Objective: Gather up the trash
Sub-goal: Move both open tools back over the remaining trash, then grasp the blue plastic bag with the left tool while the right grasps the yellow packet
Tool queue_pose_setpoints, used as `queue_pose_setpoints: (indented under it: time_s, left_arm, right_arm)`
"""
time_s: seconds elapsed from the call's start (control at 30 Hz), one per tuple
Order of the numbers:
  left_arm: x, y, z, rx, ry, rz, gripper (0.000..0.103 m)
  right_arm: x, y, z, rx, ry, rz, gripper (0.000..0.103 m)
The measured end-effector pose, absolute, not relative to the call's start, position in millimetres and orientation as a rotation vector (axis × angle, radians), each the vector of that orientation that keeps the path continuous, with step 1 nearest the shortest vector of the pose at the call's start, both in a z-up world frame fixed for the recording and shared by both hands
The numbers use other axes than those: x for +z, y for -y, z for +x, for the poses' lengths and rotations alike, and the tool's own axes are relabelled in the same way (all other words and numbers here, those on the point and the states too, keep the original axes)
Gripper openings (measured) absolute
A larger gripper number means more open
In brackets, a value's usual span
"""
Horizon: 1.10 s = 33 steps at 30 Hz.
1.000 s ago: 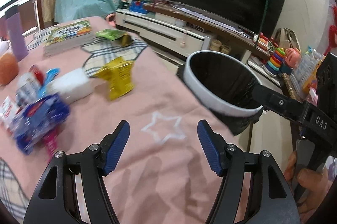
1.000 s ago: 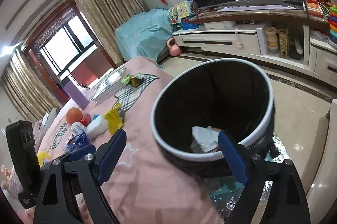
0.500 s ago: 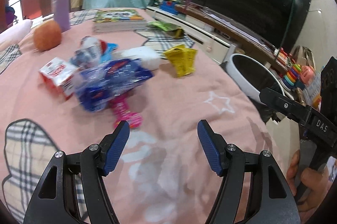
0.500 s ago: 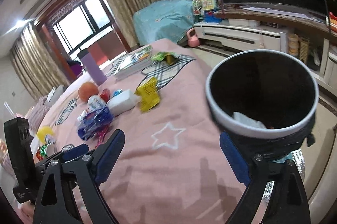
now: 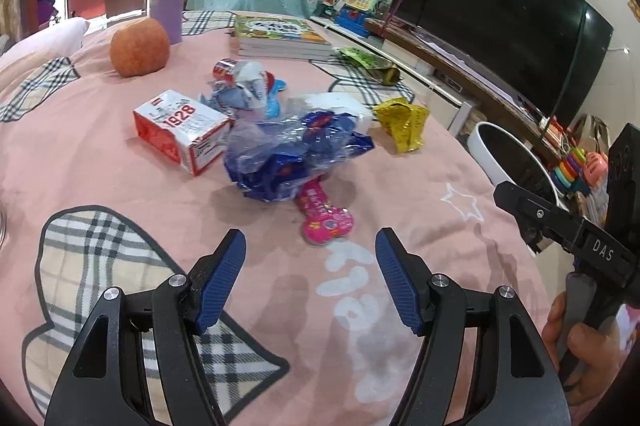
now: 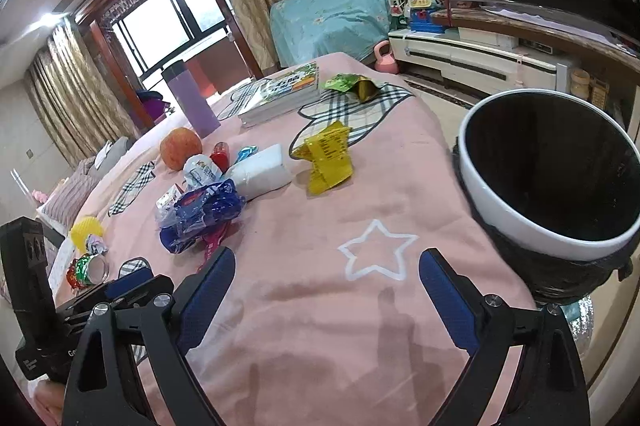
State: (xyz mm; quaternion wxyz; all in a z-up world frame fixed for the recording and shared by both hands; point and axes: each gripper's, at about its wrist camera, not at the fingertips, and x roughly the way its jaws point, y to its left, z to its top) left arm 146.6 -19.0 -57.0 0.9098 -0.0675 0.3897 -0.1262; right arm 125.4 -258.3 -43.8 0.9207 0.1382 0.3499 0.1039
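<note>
While my left gripper [image 5: 310,258] and right gripper [image 6: 322,276] hover empty with jaws apart, the crumpled blue wrapper [image 5: 292,154] lies ahead on the pink blanket [image 5: 120,182]. Beside the wrapper sit a red-and-white carton [image 5: 182,130], pink packet [image 5: 324,214] and yellow wrapper [image 5: 404,122]; the bin [image 6: 548,182] stands off the blanket's edge.

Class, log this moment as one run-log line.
left gripper: jaws open, empty | right gripper: jaws open, empty | blue wrapper: on blanket | bin: beside bed
</note>
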Motion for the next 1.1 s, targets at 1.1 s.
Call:
queue_pose_setpoints:
  time_s: [1.1]
  left_arm:
    - [-60, 24, 214, -0.270, -0.809, -0.003, 0.087]
  right_arm:
    - [-61, 240, 221, 0.234, -0.805, 0.252, 0.094]
